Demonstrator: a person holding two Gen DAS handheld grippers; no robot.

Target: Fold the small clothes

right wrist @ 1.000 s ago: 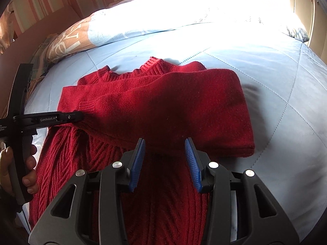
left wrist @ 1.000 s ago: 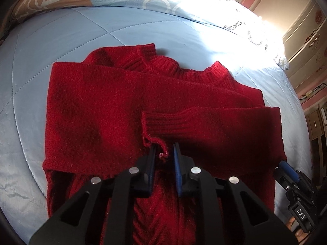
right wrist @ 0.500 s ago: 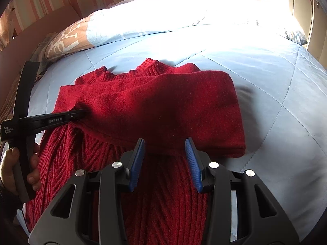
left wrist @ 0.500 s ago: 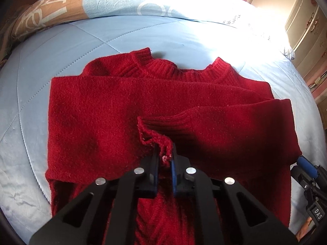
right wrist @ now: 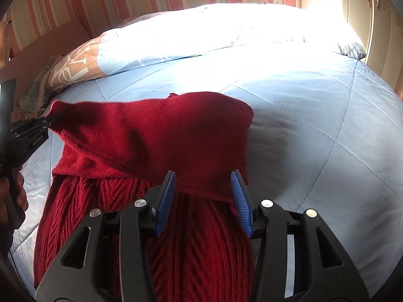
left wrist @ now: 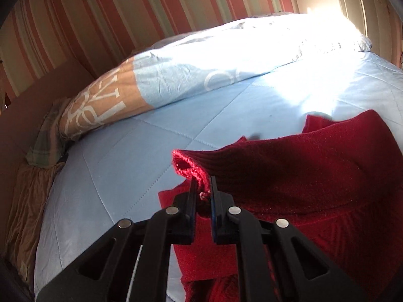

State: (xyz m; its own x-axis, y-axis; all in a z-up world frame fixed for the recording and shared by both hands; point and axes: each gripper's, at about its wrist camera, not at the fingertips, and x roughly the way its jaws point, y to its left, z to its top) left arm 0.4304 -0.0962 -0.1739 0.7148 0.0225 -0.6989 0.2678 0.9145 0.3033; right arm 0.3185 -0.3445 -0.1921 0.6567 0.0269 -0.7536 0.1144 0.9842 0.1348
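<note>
1. The left gripper (left wrist: 201, 188), at lower centre of the left wrist view, has its jaws closed on the ribbed cuff (left wrist: 191, 166) of a red sweater sleeve (left wrist: 289, 166).
2. The cuff is raised off the bedcover (left wrist: 126, 176); the sleeve runs from the jaws toward the right of the frame, over the rest of the red sweater (left wrist: 340, 231).
3. In the right wrist view the left gripper (right wrist: 46, 123) appears at the left edge, pinching the sleeve (right wrist: 151, 130), which spans the frame centre.
4. The right gripper (right wrist: 202, 196), at lower centre, has its jaws apart. The blue pads (right wrist: 166, 198) stand on either side of the sleeve's lower edge; contact cannot be determined.
5. The sweater (right wrist: 196, 246) lies on the light blue quilted bedcover (right wrist: 314, 130), its cable-knit body filling the lower centre of the frame.
6. A patterned pillow (right wrist: 80, 65) lies at upper left, against a striped wall (right wrist: 126, 0).
</note>
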